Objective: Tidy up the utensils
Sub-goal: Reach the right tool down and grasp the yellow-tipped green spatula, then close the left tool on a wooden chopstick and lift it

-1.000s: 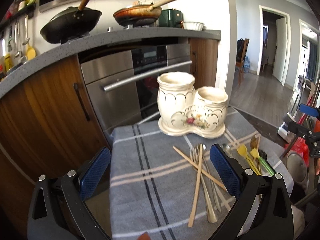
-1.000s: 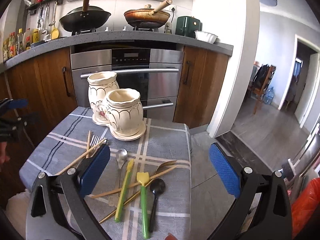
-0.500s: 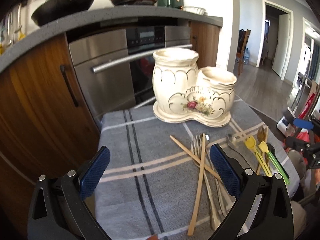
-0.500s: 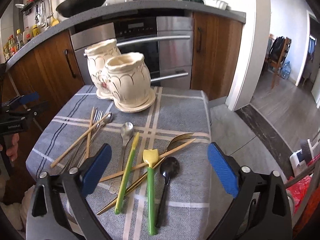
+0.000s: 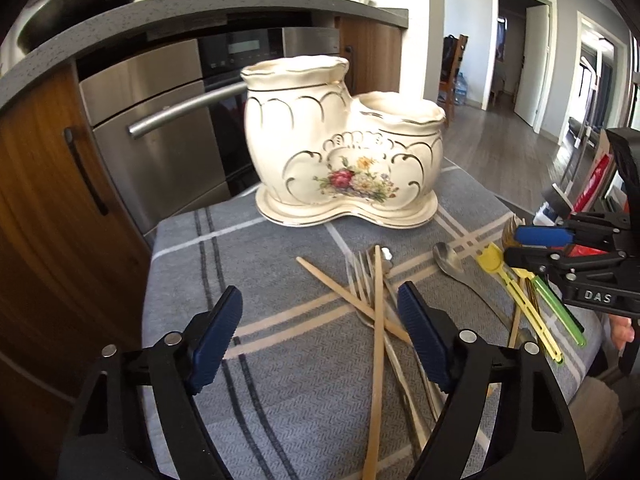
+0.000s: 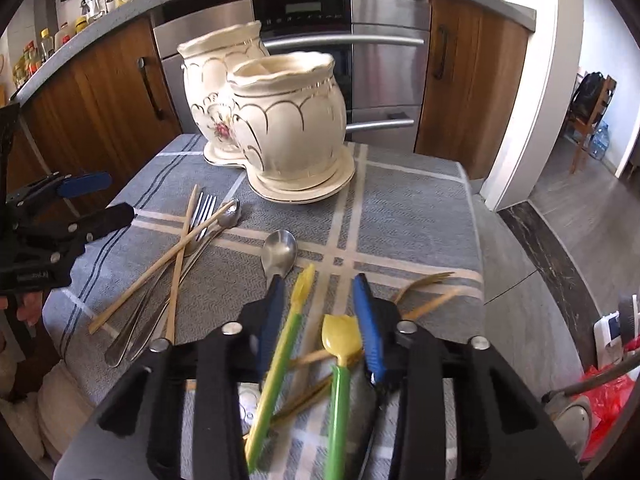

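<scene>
Lower and closer now than a second ago: right claw point(image 6: 320, 320) down among the green-handled utensils point(image 6: 280, 344), blue pads narrowed around them but not yet clenched, nothing lifted. Left claw point(image 5: 320, 336) spread wide and released, hovering over the wooden chopsticks point(image 5: 376, 360) and forks point(image 5: 360, 276) on the grey plaid tabletop point(image 5: 256, 280). Ceramic two-pot holder point(image 5: 344, 152) standing empty beyond, near the heap. Probably a first pick starting; sorting not begun.

The black spoon point(image 6: 366, 412) at the bottom middle hides behind the right gripper point(image 6: 320, 320); the green spoon's point(image 6: 335, 408) handle runs off the bottom edge; the wok point(image 5: 76, 4) is cut off at the upper left.
</scene>
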Demonstrator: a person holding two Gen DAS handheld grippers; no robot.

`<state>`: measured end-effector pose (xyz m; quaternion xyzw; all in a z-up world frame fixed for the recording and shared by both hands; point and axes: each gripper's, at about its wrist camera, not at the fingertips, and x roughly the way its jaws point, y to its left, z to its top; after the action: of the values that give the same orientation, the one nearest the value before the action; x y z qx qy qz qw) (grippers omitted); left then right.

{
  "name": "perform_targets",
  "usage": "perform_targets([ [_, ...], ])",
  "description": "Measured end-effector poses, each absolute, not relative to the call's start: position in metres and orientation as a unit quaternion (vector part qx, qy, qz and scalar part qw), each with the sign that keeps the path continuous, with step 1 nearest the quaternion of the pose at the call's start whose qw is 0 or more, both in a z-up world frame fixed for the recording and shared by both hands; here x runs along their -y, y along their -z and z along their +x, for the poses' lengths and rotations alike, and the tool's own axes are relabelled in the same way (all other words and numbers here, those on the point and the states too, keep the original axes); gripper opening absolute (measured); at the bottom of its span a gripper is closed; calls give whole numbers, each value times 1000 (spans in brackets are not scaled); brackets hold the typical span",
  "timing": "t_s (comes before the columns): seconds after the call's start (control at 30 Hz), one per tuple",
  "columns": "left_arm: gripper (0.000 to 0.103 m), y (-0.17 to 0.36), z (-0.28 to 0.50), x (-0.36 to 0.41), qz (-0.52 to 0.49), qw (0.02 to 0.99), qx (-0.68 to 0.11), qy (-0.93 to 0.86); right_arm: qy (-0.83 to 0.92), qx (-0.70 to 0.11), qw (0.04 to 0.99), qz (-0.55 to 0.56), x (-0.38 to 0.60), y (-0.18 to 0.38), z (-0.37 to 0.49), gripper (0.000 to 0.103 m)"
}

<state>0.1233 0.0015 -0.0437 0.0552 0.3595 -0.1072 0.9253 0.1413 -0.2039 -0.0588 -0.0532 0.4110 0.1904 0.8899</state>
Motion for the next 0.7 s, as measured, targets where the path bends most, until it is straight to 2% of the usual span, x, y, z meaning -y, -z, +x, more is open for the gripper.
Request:
perform_targets([
  [0.17, 80, 53, 130, 4, 53, 919, -372, 118, -196, -428, 880, -59, 195, 68, 153, 29],
  [0.33, 80, 57, 131, 6, 53, 916, -376, 125, -205, -439, 874, -49, 189, 76, 160, 12],
  [0.5, 79, 59, 132, 9, 56, 914, -380, 131, -212, -432, 876, -38, 187, 74, 159, 7],
  [0.6, 73, 61, 134, 12, 53, 909, -388, 144, -216, -419, 881, -32, 191, 65, 154, 6],
  [0.7, 60, 66, 140, 16, 54, 901, -403, 154, -216, -404, 888, -26, 194, 58, 150, 6],
])
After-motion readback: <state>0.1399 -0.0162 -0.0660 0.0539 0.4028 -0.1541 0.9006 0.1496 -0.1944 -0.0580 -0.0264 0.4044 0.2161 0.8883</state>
